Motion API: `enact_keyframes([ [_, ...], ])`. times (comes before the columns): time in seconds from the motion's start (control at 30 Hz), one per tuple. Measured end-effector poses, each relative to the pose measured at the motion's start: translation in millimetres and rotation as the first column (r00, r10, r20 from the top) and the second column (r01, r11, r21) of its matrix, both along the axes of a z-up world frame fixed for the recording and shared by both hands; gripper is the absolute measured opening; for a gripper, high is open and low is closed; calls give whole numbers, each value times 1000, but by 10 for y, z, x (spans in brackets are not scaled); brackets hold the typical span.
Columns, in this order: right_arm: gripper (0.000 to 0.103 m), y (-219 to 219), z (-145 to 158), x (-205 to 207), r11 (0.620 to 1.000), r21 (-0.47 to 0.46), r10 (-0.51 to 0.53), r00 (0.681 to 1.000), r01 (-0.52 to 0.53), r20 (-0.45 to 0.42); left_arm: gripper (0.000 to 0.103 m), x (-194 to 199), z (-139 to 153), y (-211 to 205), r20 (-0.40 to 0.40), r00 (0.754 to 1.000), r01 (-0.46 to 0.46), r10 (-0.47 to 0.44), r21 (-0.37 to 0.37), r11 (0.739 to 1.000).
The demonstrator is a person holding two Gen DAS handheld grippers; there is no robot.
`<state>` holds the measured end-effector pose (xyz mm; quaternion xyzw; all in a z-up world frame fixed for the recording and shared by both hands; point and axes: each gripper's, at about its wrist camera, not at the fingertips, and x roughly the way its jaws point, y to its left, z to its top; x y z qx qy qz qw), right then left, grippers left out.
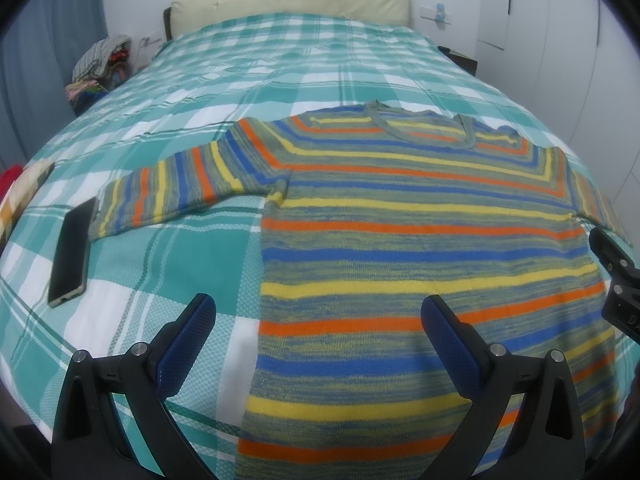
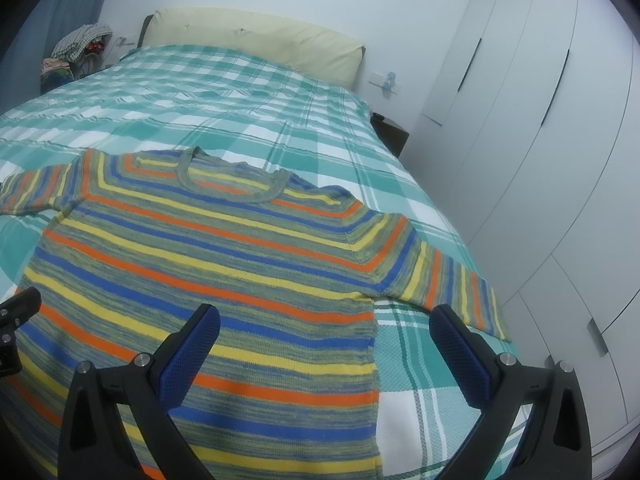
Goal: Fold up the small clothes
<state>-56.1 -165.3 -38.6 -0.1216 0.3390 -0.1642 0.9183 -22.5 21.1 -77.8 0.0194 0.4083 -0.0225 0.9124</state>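
Observation:
A striped knit sweater [image 1: 400, 208] in orange, yellow, blue and olive lies flat on the bed, collar towards the headboard, both sleeves spread out. My left gripper [image 1: 320, 328] hovers open above its lower left edge, nothing between the blue pads. In the right wrist view the same sweater [image 2: 224, 264] fills the near bed. There my right gripper [image 2: 326, 336] is open over its lower right side edge, below the right sleeve [image 2: 444, 280]. Part of the right gripper shows at the right edge of the left wrist view, and part of the left gripper at the left edge of the right wrist view.
The bed carries a teal and white checked cover [image 1: 256, 64]. A dark phone [image 1: 72, 248] lies beside the left sleeve cuff. Piled clothes [image 1: 100, 68] sit by the headboard corner. White wardrobe doors [image 2: 540, 140] and a dark bedside table [image 2: 390, 132] stand along the bed's right side.

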Motion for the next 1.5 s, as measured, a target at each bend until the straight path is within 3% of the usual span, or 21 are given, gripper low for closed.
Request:
enact_keyframes([
  [0.83, 103, -1, -31, 3, 1000, 1, -3, 1000, 3, -4, 103, 7, 6, -4, -2, 1000, 0, 0, 1, 1000],
  [0.97, 103, -106, -12, 9, 997, 63, 45, 999, -46, 10, 103, 5, 4, 5, 2, 1000, -1, 1, -1, 1000],
  [1.07, 103, -641, 166, 109, 961, 242, 124, 991, -133, 52, 103, 7, -3, 59, 6, 1000, -11, 11, -9, 1000],
  [1.23, 103, -2328, 449, 287, 900, 435, -12, 995, -31, 95, 103, 45, -1, 129, 1, 1000, -28, 29, -33, 999],
  [1.3, 103, -3137, 311, 317, 812, 578, -117, 993, 81, 26, 103, 51, -10, 106, 1, 1000, -23, 23, -40, 999],
  [1.37, 101, -3695, 42, 324, 723, 661, -197, 977, 198, -78, 103, 65, -27, 67, -4, 1000, -12, 12, -40, 999],
  [1.4, 96, -3892, -123, 312, 686, 682, -225, 966, 252, -131, 103, 71, -43, 48, -8, 1000, -9, 8, -36, 999],
  [1.5, 81, -4095, -478, 305, 624, 724, -205, 956, 293, -209, 103, 73, -109, -3, -22, 1000, -1, 1, -18, 1000],
])
